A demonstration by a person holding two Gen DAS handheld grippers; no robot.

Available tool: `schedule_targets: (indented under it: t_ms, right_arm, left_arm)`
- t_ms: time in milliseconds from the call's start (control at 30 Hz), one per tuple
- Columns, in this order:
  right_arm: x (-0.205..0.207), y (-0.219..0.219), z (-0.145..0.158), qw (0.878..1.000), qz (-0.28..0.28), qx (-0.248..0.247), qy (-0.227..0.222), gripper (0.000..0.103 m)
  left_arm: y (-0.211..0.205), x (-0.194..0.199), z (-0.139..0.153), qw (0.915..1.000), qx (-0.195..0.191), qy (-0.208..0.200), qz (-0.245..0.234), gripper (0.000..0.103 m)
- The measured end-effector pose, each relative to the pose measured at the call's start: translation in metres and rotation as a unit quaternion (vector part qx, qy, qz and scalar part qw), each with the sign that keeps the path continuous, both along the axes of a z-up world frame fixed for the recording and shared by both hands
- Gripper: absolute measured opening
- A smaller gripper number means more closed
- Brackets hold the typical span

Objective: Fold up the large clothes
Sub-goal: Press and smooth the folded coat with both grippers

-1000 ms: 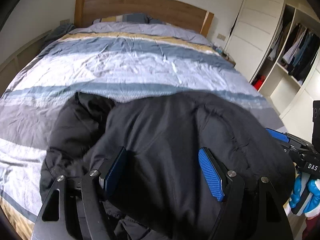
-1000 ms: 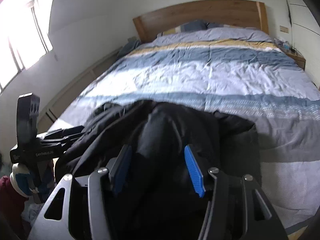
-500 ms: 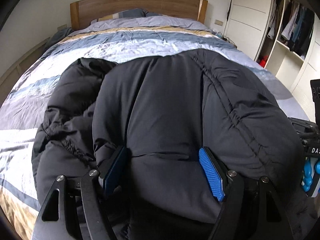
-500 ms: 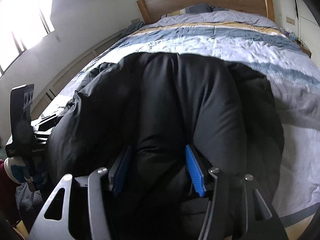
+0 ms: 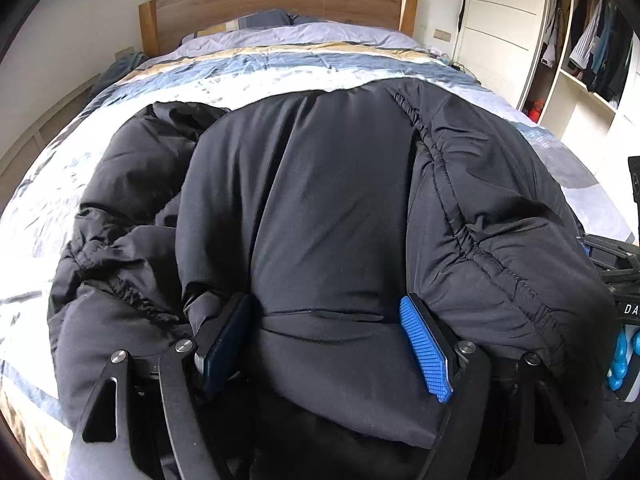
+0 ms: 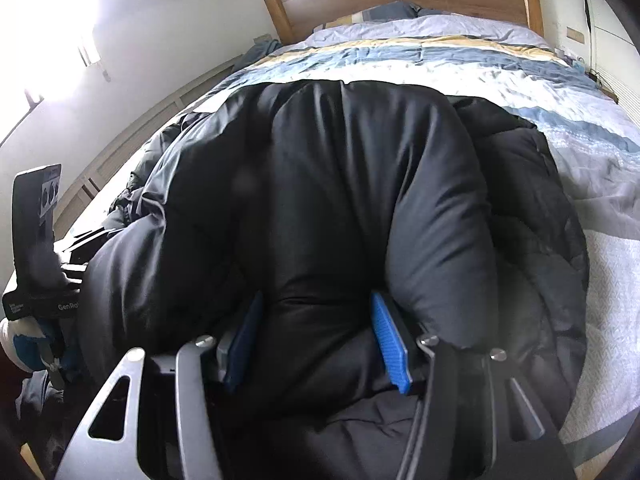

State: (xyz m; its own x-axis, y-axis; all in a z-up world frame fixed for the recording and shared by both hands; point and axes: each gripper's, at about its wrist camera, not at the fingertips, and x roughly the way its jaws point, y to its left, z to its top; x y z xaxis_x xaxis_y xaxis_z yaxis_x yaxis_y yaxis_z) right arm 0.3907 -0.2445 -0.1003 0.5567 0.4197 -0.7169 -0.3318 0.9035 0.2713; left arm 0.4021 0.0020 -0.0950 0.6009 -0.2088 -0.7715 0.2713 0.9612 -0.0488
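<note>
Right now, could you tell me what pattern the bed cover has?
Broad stripes of blue, white, lilac and tan on the bed cover, clearest from the left wrist.

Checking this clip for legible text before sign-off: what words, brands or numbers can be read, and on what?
"DA", cut off at the frame edge: on the right gripper.
"GenRo", cut off by the black jacket: on the left gripper.
Small white print beside it: too small to read.

Jacket (image 5: 328,208) on bed (image 5: 280,68), headboard (image 5: 276,0) behind, wardrobe (image 5: 580,60) right
</note>
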Motion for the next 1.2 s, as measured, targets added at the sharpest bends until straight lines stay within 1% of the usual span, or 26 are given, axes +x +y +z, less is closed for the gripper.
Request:
schedule_targets:
  t_ms: [100, 167, 267, 367, 467, 567, 633, 733, 833, 933, 1067, 1200]
  right_arm:
    - [-0.002, 0.0, 0.013, 1.0, 0.0, -0.008, 0.011, 0.054]
    - [-0.005, -0.003, 0.027, 1.0, 0.006, -0.015, 0.011, 0.054]
    - [-0.013, -0.008, 0.045, 1.0, 0.011, -0.025, 0.003, 0.054]
    - [-0.015, -0.009, 0.067, 0.999, 0.016, -0.026, -0.017, 0.054]
    - [-0.006, -0.006, 0.085, 0.999, 0.013, -0.023, -0.038, 0.054]
    - [0.016, 0.003, 0.094, 0.998, 0.002, -0.024, -0.049, 0.054]
    - [0.032, 0.005, 0.094, 0.998, -0.009, -0.027, -0.05, 0.054]
    - [0.05, 0.006, 0.084, 0.998, -0.028, -0.029, -0.041, 0.054]
    - [0.067, 0.007, 0.062, 0.998, -0.04, -0.04, -0.022, 0.054]
    - [0.074, 0.008, 0.038, 0.998, -0.042, -0.047, -0.006, 0.054]
    - [0.073, 0.008, 0.023, 0.998, -0.047, -0.045, 0.004, 0.055]
    - [0.067, 0.009, 0.028, 0.998, -0.05, -0.049, 0.01, 0.055]
  left_arm:
    - [0.004, -0.004, 0.017, 0.9999, -0.014, 0.006, -0.007, 0.076]
    - [0.01, -0.008, 0.028, 0.9997, -0.018, 0.002, -0.014, 0.076]
    - [0.019, -0.01, 0.046, 0.9995, -0.025, -0.011, -0.015, 0.076]
    - [0.022, -0.006, 0.065, 0.9987, -0.04, -0.028, -0.016, 0.077]
    - [0.015, 0.008, 0.079, 0.9978, -0.052, -0.037, -0.017, 0.077]
    - [-0.001, 0.026, 0.082, 0.9978, -0.047, -0.039, -0.026, 0.078]
    - [-0.009, 0.038, 0.077, 0.9981, -0.045, -0.032, -0.028, 0.078]
    - [-0.015, 0.052, 0.059, 0.9989, -0.039, -0.015, -0.02, 0.078]
    - [-0.013, 0.062, 0.037, 0.9992, -0.04, 0.004, -0.009, 0.079]
    - [-0.016, 0.063, 0.023, 0.9992, -0.039, 0.009, -0.006, 0.081]
    - [-0.022, 0.063, 0.018, 0.9995, -0.027, 0.014, -0.008, 0.082]
    - [-0.018, 0.053, 0.027, 0.9995, -0.027, 0.013, -0.008, 0.082]
